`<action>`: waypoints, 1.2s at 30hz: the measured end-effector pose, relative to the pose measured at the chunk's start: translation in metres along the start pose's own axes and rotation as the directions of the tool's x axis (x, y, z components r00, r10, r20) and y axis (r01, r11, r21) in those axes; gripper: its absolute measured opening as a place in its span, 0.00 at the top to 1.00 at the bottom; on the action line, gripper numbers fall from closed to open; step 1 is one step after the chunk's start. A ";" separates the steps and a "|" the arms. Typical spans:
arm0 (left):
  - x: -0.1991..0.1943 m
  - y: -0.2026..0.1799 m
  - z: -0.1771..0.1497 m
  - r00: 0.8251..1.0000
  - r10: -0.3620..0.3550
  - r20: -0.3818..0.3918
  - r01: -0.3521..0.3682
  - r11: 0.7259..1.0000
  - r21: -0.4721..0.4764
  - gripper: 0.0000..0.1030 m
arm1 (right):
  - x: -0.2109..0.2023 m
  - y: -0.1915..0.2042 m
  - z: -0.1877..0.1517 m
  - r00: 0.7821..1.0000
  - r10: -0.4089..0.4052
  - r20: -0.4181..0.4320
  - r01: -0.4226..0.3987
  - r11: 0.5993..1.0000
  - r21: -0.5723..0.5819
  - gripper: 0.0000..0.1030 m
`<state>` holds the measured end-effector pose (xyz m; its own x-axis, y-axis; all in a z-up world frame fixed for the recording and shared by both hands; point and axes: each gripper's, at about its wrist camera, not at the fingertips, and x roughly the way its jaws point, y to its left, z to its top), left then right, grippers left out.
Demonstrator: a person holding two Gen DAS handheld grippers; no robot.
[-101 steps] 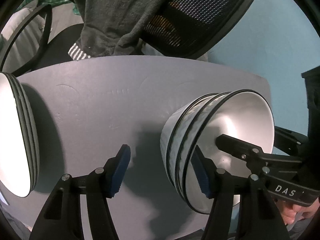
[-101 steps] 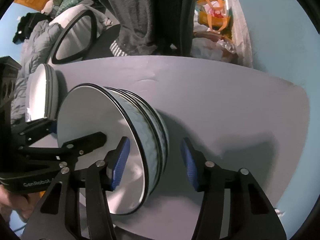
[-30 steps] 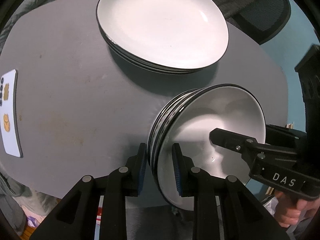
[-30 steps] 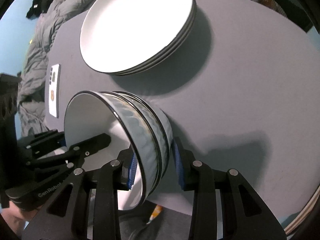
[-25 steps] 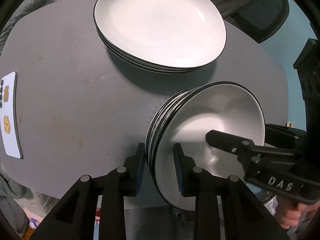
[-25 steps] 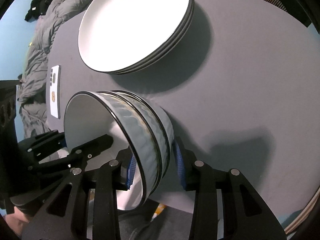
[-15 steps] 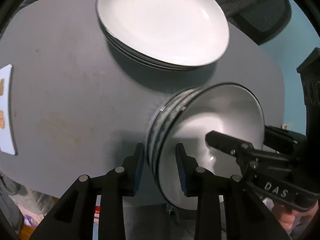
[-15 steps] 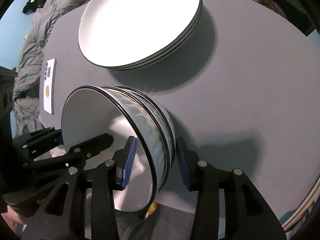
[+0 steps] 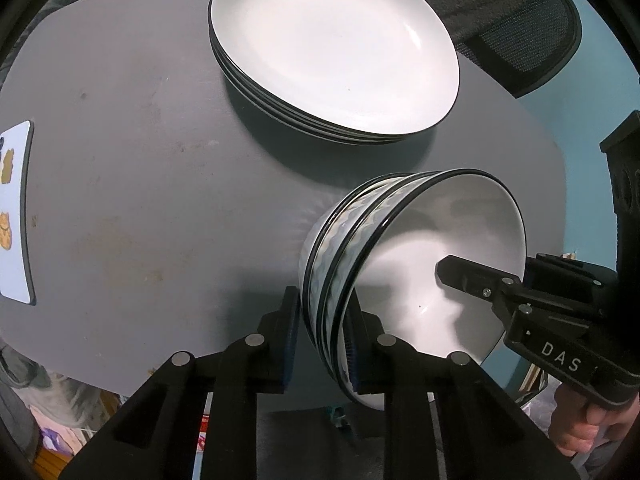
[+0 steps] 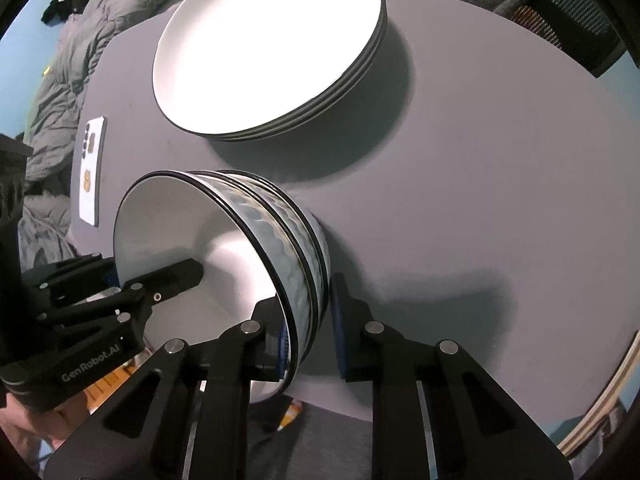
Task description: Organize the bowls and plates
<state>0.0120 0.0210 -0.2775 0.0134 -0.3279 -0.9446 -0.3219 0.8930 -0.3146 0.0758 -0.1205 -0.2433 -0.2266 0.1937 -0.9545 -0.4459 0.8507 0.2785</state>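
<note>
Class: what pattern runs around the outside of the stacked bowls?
A wavy pale blue and white band on the bowls, edged in black; clearest from the right wrist.

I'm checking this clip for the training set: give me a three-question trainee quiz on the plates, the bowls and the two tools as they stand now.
1. True or false: the stack of bowls sits on top of the stack of plates.
2. What is each tool clamped on? A) a plate rim B) the rims of the nested bowls C) the phone
3. Fill in: the phone lies flat on the grey ____.

Key:
1. False: the bowls are apart from the plates, held nearer the table edge.
2. B: the left tool and the right tool pinch opposite sides of the rims, one finger inside and one outside; both jaws have just been closing.
3. table
</note>
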 end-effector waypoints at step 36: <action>-0.033 0.001 -0.004 0.999 0.046 0.009 -0.046 0.999 0.007 0.81 | -0.013 0.004 -0.006 0.999 0.049 0.023 -0.049 0.999 0.021 0.83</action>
<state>0.0076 0.0312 -0.2465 0.0068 -0.2840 -0.9588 -0.3156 0.9092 -0.2715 0.0720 -0.1220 -0.2292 -0.2279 0.2464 -0.9420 -0.4157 0.8502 0.3230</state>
